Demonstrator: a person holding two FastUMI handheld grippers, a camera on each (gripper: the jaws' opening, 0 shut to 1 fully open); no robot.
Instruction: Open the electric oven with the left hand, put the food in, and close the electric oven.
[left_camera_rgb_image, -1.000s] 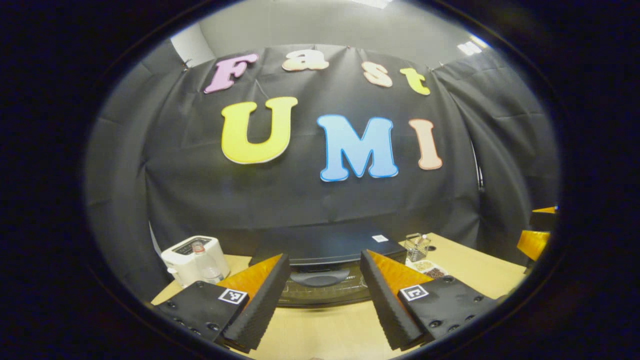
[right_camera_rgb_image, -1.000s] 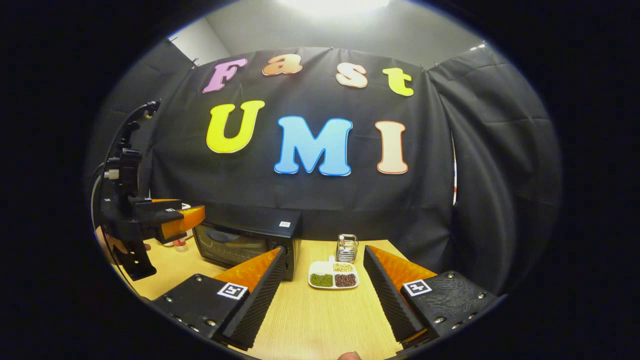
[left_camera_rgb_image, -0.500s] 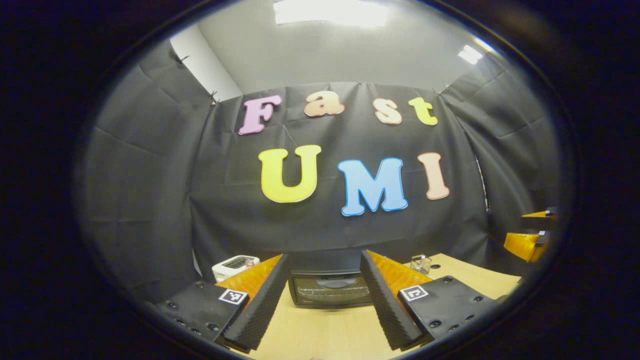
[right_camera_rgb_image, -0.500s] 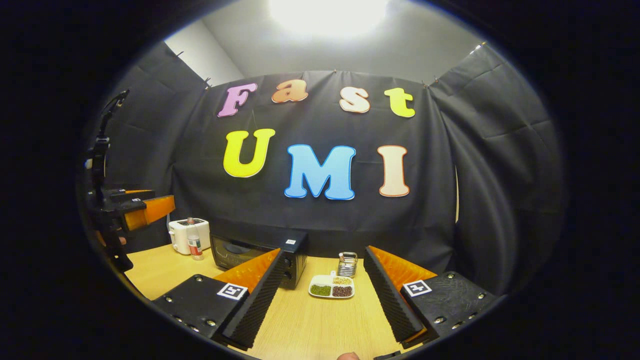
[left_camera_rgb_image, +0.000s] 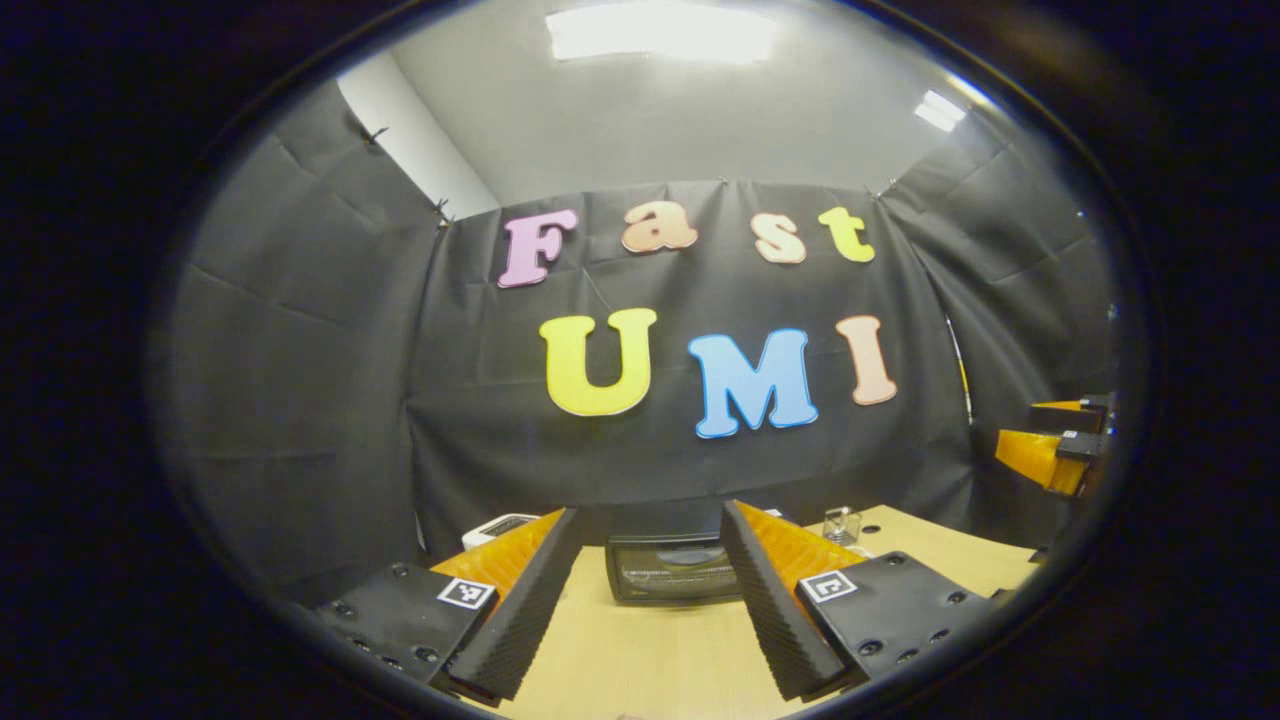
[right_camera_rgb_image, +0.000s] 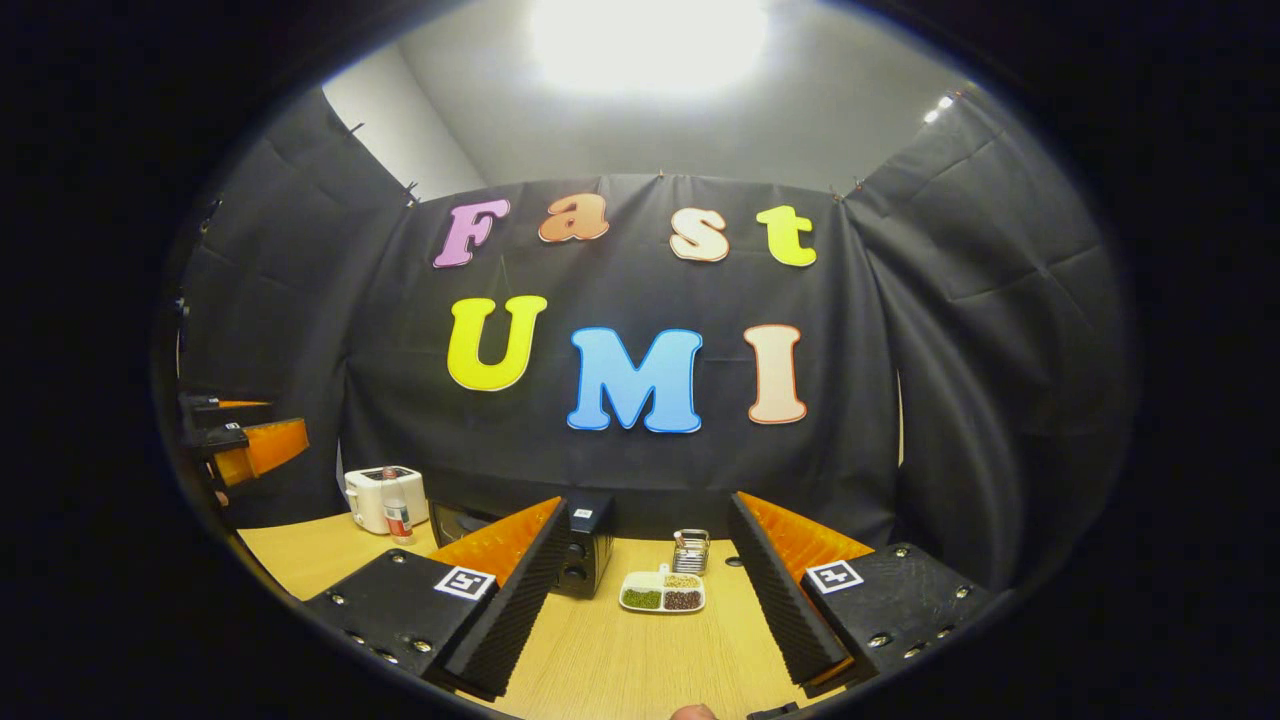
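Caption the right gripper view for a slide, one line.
Right gripper open above the wooden table, facing the divided food plate, with the closed electric oven to its left.

Both grippers are held level with fingers spread wide, gripping nothing. The left gripper (left_camera_rgb_image: 648, 610) sits low in the left gripper view; the right gripper (right_camera_rgb_image: 645, 600) low in the right gripper view.

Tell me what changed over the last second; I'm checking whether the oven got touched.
Both hand-held grippers, left and right, pulled back from the oven, which now looks smaller. Nothing was grasped or released. Oven door shut, food plate unmoved, both grippers open.
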